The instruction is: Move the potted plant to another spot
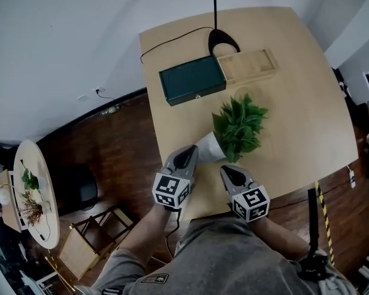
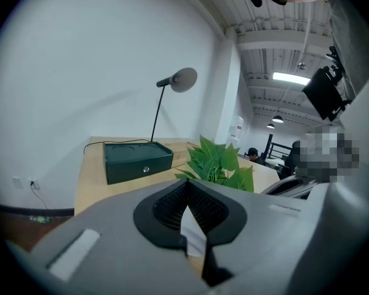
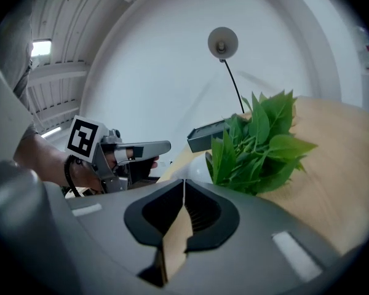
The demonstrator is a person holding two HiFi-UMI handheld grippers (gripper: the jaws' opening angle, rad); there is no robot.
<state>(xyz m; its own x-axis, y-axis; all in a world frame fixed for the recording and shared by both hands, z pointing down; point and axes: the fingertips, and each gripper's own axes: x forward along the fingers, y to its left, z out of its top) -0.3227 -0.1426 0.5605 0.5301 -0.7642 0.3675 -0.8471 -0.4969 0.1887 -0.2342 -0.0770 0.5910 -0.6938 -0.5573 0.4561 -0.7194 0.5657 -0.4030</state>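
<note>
The potted plant has bushy green leaves and a white pot; it stands near the front edge of the wooden table. My left gripper is shut and empty, just left of the pot and close to it. My right gripper is also shut and empty, just in front of the pot. In the left gripper view the leaves rise right behind the closed left gripper. In the right gripper view the plant stands up and to the right of the closed right gripper, and the left gripper shows to its left.
Behind the plant lie a dark green box and a flat wooden box. A black desk lamp stands at the table's far edge, its cable running left. A round side table and a chair stand on the floor to the left.
</note>
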